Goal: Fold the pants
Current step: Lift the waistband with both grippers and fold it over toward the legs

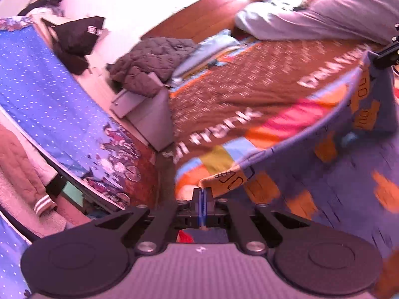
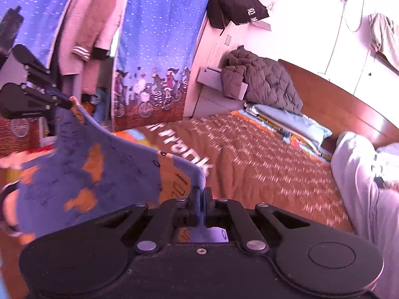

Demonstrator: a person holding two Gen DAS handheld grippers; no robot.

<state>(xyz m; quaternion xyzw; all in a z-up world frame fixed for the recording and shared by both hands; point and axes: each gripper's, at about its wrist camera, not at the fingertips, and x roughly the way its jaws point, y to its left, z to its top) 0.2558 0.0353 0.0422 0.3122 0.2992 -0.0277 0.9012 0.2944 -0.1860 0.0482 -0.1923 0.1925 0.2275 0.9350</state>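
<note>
Left gripper (image 1: pixel 202 194) pinching one corner of pants (image 1: pixel 324 174), right gripper (image 2: pixel 202 194) pinching the other. Held edge stretched crosswise between both, hanging above bedspread (image 2: pixel 261 154).

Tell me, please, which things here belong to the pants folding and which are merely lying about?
In use: blue-and-orange pants, held by the left gripper and right gripper; bedspread underneath.

Lying about: quilted jacket, black bag, pillow, curtain.
</note>
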